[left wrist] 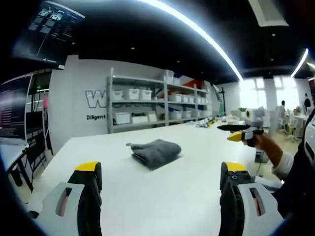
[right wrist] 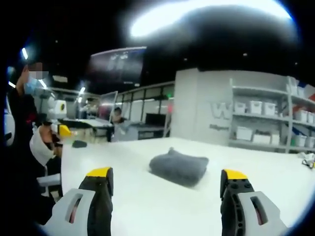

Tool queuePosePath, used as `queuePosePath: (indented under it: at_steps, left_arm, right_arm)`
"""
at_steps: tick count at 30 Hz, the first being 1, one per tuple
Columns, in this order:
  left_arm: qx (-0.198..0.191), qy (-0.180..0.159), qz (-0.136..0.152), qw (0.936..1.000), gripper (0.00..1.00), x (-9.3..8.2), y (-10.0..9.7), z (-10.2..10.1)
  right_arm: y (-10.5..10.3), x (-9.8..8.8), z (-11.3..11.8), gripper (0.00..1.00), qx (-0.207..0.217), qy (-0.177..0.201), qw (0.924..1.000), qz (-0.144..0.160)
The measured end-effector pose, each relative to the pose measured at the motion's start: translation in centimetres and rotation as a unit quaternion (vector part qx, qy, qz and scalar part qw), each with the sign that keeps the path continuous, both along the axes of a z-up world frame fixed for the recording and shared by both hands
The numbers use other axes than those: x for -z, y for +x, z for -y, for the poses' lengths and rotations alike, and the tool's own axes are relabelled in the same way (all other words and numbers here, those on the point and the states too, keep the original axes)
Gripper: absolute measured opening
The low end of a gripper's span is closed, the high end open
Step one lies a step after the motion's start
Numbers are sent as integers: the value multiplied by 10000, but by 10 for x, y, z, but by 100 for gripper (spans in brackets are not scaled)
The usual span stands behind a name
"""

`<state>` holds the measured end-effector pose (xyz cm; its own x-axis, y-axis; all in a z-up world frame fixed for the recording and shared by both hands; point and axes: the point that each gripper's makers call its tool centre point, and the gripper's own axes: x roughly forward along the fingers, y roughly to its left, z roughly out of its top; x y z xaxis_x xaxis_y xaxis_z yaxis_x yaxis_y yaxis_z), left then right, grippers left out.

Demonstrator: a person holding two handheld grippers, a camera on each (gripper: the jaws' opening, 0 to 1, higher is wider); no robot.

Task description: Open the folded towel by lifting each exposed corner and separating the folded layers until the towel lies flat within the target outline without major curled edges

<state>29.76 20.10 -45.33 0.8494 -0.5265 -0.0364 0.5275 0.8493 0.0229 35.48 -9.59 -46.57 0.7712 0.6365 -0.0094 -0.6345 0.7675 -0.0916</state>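
Observation:
A grey towel [left wrist: 152,151] lies folded in a thick bundle on the white table [left wrist: 187,196], ahead of my left gripper [left wrist: 161,169]. That gripper hangs above the table short of the towel, jaws wide open with nothing between them. My right gripper [left wrist: 237,132] comes in from the right in a person's hand, well off to the towel's side. From the right gripper view, the towel [right wrist: 179,168] sits a little beyond my right gripper [right wrist: 167,173], which is open and holding nothing. My left gripper [right wrist: 61,131] is at the far left there, held by a white-sleeved hand.
Metal shelves with white bins [left wrist: 147,105] stand behind the table's far edge. Dark monitors [left wrist: 15,110] are at the left. A small dark object [right wrist: 78,144] lies near the table's left side. A person [right wrist: 117,115] sits at desks in the background.

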Motion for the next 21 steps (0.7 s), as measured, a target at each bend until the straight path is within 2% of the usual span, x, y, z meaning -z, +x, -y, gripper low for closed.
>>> queuePosePath:
  at_steps: [12,21]
  left_arm:
    - [65,-25,-85,9999,99,0,-3,0]
    - [2,-56,-78,10000,99,-2,-3,-8]
  right_arm:
    - [22,13,-2,90,-19,-125,9999,-110]
    - [29,2,-6,84,-132,-157,9998,36]
